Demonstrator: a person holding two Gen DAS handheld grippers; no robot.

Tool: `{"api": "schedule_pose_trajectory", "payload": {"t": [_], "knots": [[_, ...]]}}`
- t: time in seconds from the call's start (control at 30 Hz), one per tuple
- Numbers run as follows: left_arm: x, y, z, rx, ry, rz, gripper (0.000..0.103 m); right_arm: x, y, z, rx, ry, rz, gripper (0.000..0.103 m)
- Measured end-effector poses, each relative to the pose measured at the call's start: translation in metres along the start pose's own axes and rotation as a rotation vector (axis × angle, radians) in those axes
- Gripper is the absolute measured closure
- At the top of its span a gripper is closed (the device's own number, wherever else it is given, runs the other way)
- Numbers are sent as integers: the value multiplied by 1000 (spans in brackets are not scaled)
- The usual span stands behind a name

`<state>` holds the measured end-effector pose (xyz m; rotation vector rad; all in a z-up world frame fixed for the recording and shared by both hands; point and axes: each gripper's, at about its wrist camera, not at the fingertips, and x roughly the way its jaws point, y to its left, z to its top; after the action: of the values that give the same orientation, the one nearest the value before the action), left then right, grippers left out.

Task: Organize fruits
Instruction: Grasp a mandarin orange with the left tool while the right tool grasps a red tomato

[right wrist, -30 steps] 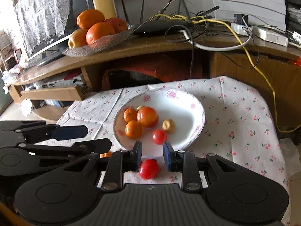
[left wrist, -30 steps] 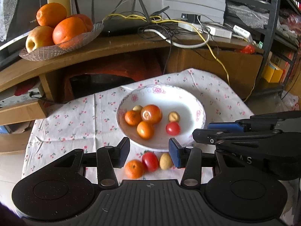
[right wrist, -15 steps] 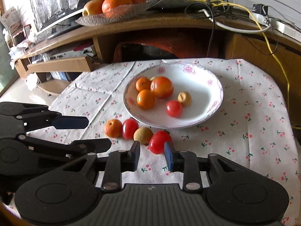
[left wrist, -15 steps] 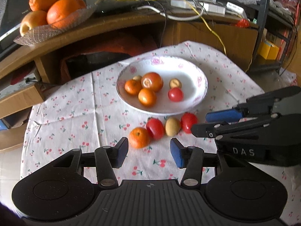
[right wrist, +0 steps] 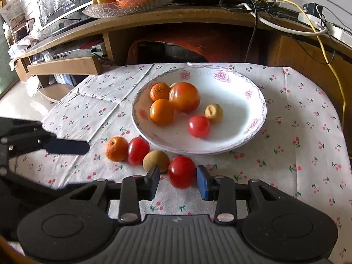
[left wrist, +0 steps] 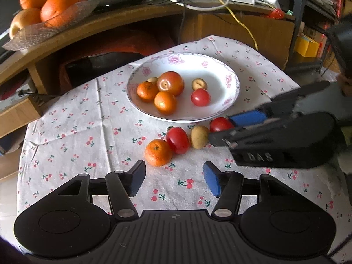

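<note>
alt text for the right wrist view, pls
The right gripper sits open around a red tomato on a cherry-print tablecloth, last in a row with a longan, another tomato and a tangerine. Behind, a white floral plate holds more fruit.

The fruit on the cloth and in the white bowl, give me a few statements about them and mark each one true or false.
1. Four fruits lie in a row on the cloth in front of the white bowl. True: a mandarin, a red tomato, a tan fruit and a second tomato.
2. The right gripper is lifting the second tomato clear of the cloth. False: its jaws stand either side of that tomato, which rests on the cloth.
3. The left gripper holds the mandarin. False: it is open and empty, short of the mandarin.
4. The white bowl holds only tomatoes. False: it also holds orange citrus fruits and a tan fruit.
5. A glass dish of oranges sits on the wooden shelf. True.
</note>
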<state>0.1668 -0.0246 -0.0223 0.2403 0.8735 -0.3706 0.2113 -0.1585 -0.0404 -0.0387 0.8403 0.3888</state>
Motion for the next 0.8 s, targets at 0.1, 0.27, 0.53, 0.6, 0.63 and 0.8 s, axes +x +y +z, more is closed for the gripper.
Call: {"api": "schedule_pose_trajectory", "payload": {"t": [0.1,0.27,0.53,0.6,0.63,0.8], "knots": [[3,0,1,13,-6,-8,37,6,-1,1,10,19,10,66],[17,7,6,20,-9,-20,36,5,-3,-1,10,34,9,72],[35,13,13,11,9,-18,45,-1,-10,-5,26,40,21,72],[35,12,13,2,14,-18,46,-2,-11,-5,30,42,24,72],[35,11,14,5,15,-17,47,-2,-11,-5,31,43,24,72],[32,12,13,-11,24,-12,63,-4,-10,-5,26,48,17,72]]}}
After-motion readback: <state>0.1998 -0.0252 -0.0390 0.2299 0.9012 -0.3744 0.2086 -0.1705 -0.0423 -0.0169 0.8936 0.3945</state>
